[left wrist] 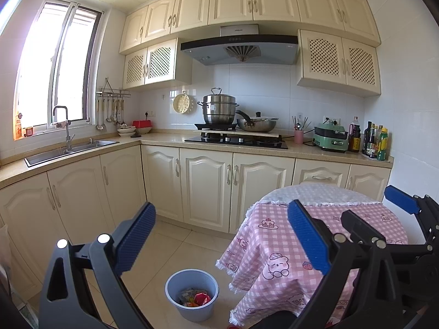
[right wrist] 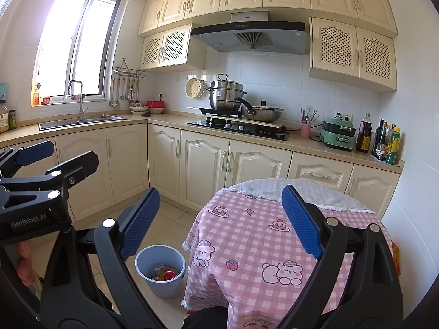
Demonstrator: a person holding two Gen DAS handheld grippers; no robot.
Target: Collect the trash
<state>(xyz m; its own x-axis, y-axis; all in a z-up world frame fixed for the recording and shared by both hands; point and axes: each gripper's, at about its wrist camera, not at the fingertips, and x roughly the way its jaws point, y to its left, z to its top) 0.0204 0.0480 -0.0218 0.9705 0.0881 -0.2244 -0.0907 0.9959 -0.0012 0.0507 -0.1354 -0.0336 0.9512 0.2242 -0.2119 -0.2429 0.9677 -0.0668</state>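
Left gripper (left wrist: 222, 235) spread wide, nothing between the blue pads. Right gripper (right wrist: 221, 222) likewise released and empty, raised over the near edge of the round table (right wrist: 247, 235) with pink checked cloth. Grey-blue bin (left wrist: 192, 290) on floor tiles just left of the table, near the hanging cloth edge. Trash (left wrist: 196, 298) inside: crumpled wrappers, red and orange. Counter, sink and hob far behind.

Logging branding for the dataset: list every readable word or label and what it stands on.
"GenRobot.AI": white print on the black left gripper body, right wrist view.
Steel range hood logo: too blurred to read.
Dark sauce bottles by the wall: labels too small.
Blue plastic bin wrappers: unreadable.
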